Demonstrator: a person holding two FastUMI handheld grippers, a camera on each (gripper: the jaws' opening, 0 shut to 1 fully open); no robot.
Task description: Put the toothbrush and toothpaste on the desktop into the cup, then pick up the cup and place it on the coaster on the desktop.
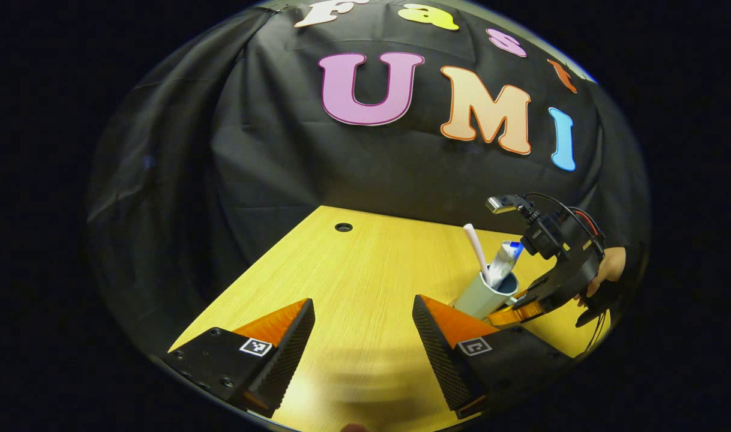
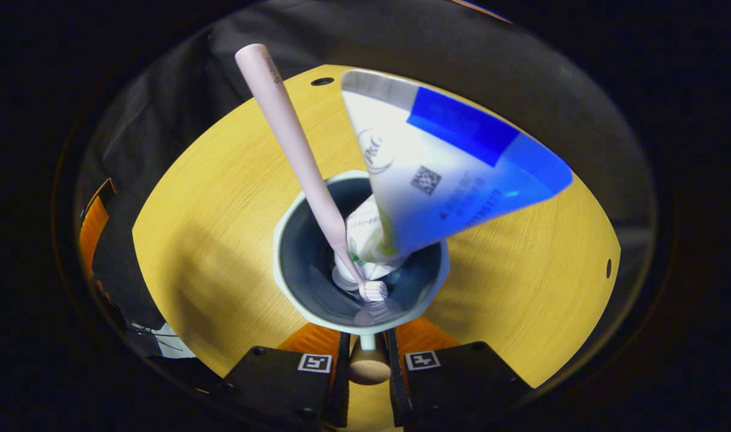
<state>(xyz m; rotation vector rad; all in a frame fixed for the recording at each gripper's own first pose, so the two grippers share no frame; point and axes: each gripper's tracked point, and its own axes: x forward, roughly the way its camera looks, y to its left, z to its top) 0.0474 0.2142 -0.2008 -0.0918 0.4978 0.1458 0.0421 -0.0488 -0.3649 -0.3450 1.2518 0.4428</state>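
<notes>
Cup point(image 2: 360, 264), loaded with toothbrush point(image 2: 293, 144) and toothpaste point(image 2: 437, 174), sits just ahead of the right gripper point(image 2: 366, 360), whose fingers clench its handle point(image 2: 368, 366). Lift it level so nothing tips out. Left gripper point(image 1: 363, 342) hangs released over the desktop point(image 1: 353, 270).

In the left gripper view, the cup's point(image 1: 484, 295) base was hidden behind one finger point(image 1: 443, 351) of the left gripper point(image 1: 363, 354), and the person's hand point(image 1: 607, 268) was cut off at the edge. In the right gripper view, the toothpaste point(image 2: 437, 180) covered the cup's far rim, its cap barely showing behind the toothbrush point(image 2: 299, 156) (small print too fine to tell). Whether the right gripper's point(image 2: 365, 375) fingers pressed the handle could not be told.
</notes>
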